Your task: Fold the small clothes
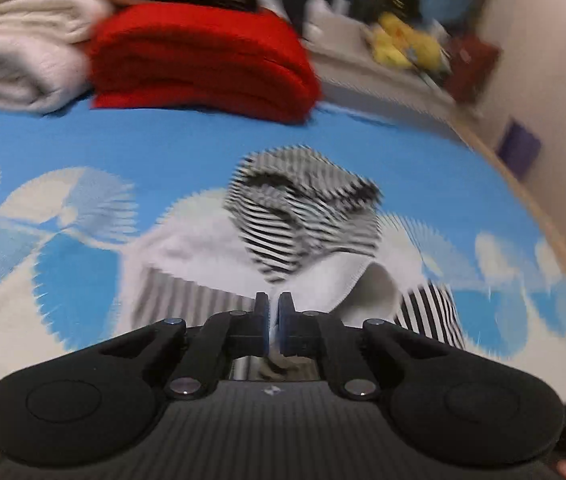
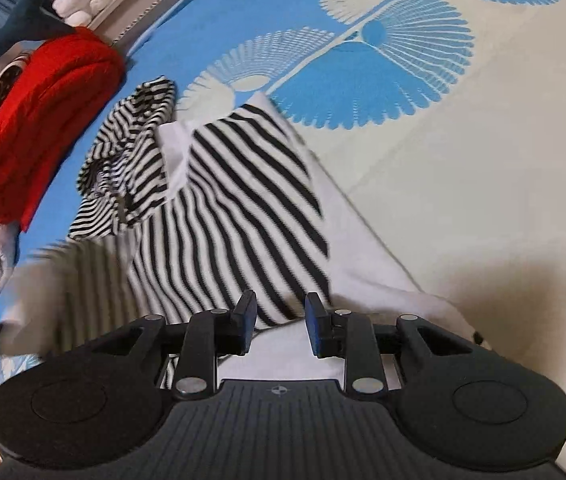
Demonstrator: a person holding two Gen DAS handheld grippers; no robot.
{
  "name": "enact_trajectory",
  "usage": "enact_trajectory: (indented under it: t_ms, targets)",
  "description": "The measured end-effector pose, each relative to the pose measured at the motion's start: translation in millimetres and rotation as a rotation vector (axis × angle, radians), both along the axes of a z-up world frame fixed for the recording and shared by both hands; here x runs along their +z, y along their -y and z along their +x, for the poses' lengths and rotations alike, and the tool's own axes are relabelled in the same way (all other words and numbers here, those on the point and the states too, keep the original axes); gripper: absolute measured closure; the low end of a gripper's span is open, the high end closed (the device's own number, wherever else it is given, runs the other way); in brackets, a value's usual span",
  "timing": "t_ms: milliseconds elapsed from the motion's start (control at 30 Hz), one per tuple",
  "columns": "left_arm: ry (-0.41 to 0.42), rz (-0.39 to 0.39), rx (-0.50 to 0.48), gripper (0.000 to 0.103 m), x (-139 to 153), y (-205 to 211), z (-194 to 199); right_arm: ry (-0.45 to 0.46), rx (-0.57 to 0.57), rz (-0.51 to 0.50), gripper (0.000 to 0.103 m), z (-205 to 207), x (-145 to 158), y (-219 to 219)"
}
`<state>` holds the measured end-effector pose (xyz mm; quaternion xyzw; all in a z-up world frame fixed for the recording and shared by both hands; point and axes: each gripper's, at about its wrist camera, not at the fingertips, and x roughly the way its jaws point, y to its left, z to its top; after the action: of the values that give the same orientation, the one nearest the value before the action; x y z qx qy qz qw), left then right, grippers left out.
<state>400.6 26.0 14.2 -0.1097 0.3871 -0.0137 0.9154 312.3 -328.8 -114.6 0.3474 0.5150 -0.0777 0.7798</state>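
Observation:
A small black-and-white striped garment with white parts lies crumpled on the blue and cream patterned bedspread. It also shows in the left wrist view, blurred by motion. My left gripper is shut on a white edge of the striped garment and holds it lifted. My right gripper is open, its jaws on either side of the garment's near edge, just above the cloth.
A folded red knit and a pile of white folded clothes lie at the far side of the bed. The red knit also shows in the right wrist view. A shelf with yellow toys stands beyond the bed.

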Motion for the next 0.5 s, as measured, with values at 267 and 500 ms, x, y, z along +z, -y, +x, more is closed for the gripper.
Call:
enact_trajectory:
  t_ms: [267, 500]
  targets:
    - [-0.107, 0.001, 0.157, 0.088, -14, -58, 3, -0.103, -0.077, -0.084, 0.075, -3, -22, 13]
    - [-0.33, -0.078, 0.048, 0.079, -93, -52, 28, -0.065, -0.095, -0.021, 0.074, 2, -21, 4]
